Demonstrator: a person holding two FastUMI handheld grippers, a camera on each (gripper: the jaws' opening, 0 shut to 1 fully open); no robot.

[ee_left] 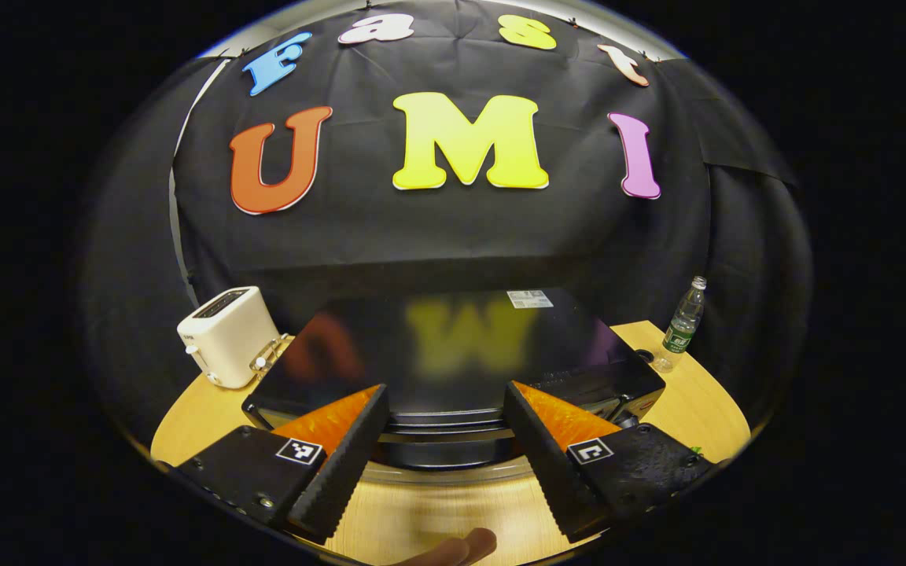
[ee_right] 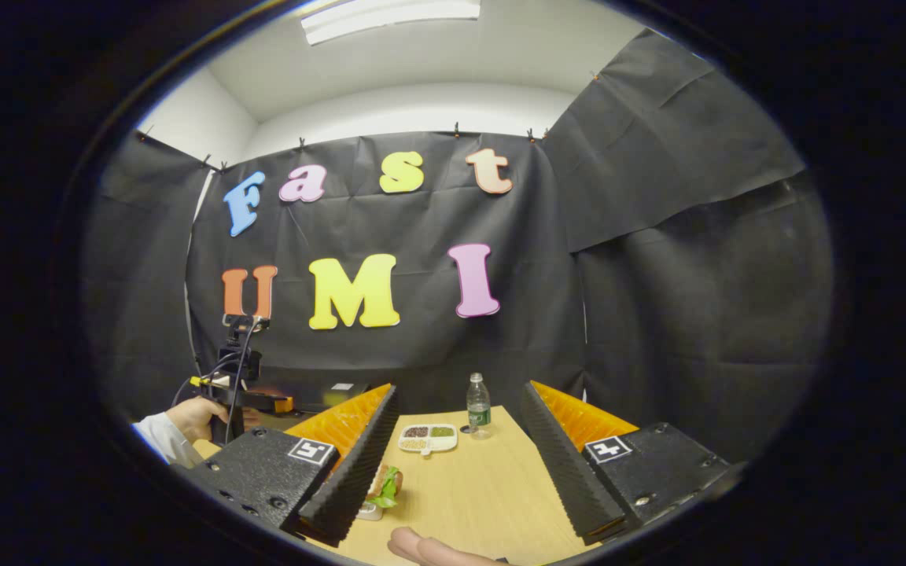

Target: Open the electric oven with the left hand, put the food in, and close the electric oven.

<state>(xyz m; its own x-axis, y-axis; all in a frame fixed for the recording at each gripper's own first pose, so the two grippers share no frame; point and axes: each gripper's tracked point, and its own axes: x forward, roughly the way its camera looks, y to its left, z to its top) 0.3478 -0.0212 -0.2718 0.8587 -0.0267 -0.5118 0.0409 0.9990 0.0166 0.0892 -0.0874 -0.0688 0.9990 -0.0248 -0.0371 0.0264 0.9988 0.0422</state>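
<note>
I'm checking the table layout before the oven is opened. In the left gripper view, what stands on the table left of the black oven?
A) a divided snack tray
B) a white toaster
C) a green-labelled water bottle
B: the white toaster sits left of the oven; the bottle stands on its right.

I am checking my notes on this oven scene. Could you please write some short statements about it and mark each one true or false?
1. The left claw is open in front of the black oven. True.
2. A white toaster stands beside the oven. True.
3. The right claw is shut on the food. False: it is open above the table; the food lies by its left finger.
4. The water bottle lies on its side. False: it stands upright.
5. A divided white dish sits near the bottle. True.
</note>
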